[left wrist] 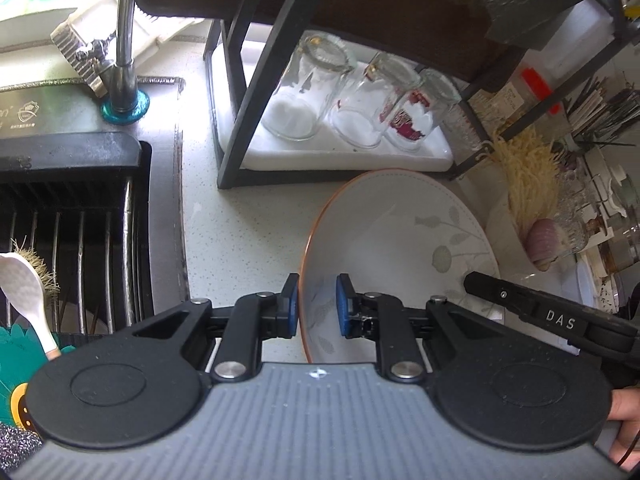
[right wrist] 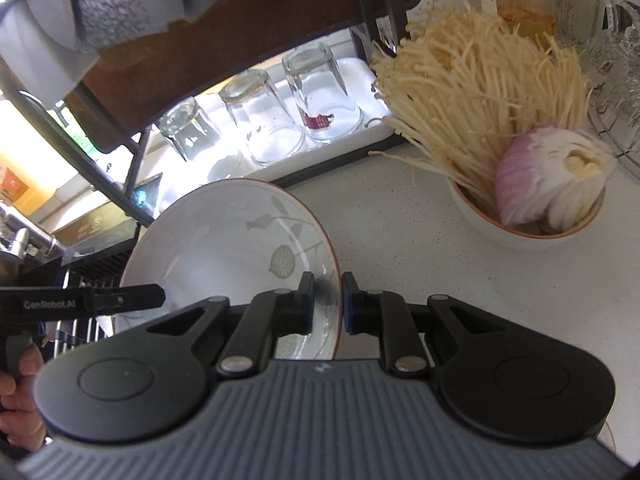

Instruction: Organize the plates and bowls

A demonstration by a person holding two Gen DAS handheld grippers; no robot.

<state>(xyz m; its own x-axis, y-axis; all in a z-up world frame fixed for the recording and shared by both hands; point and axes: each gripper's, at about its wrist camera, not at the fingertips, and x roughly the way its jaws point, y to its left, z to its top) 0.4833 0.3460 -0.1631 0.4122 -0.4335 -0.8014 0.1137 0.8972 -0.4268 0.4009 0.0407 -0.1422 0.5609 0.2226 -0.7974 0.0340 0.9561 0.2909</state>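
So both grippers are on the same plate [left wrist: 400, 236] here, one on each side of the rim. The left gripper [left wrist: 317, 306] has its blue pads straddling the plate's orange-edged left rim, and the right gripper [right wrist: 327, 304] is doing the same on the right rim, jaws closed down to a narrow gap with the edge running through it, so both look clamped on. Two-sided grip makes sense to me: it's a wide, shallow plate with a leaf pattern, and pinching just one edge would probably let it swing. It's tilted up and seems held off the counter [left wrist: 244, 240], though the near part is hidden behind the gripper bodies so whether the bottom edge touches anything is anyone's guess. Off to the near left there's a sink [left wrist: 80, 224] with a rack and a white spoon [left wrist: 28, 296], mostly cut off. To the right sits a bowl [right wrist: 532, 228] stuffed with enoki mushrooms [right wrist: 480, 80] and a cut onion [right wrist: 552, 172], well apart from the plate. Further back, a black shelf frame [left wrist: 236, 80] holds three upside-down glasses [left wrist: 360, 100] on a white tray. Whatever's on the shelf above is just a dark blur, and the far right clutter is too small to make out.
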